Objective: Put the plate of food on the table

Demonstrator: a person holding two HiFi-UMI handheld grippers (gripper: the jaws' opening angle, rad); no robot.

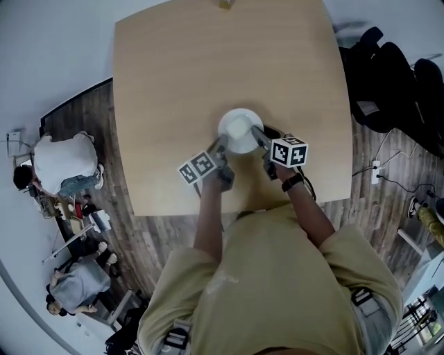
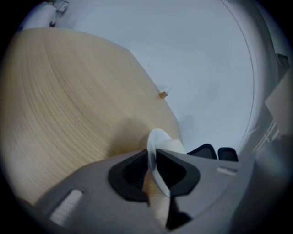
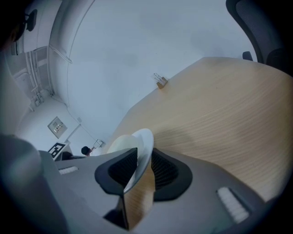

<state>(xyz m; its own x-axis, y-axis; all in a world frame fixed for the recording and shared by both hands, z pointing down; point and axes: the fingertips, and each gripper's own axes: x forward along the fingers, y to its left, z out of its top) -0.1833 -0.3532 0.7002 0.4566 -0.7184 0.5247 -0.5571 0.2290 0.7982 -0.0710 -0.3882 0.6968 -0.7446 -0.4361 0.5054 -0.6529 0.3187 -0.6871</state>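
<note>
A white plate [image 1: 239,130] with a pale mound of food sits flat on the light wooden table [image 1: 173,83], near its front edge. My left gripper [image 1: 220,144] is at the plate's front left rim and my right gripper [image 1: 259,134] at its right rim. In the left gripper view the thin rim [image 2: 159,139] runs between the dark pads of the left gripper [image 2: 152,171], which stand slightly off it. In the right gripper view the rim [image 3: 143,141] crosses the wider gap of the right gripper [image 3: 139,171], loose between its pads.
A small tan object [image 1: 225,4] stands at the table's far edge. Black chairs [image 1: 388,76] crowd the right side, with a power strip [image 1: 377,170] and cables on the floor. People sit at the left [image 1: 62,163]. Bare tabletop lies beyond the plate.
</note>
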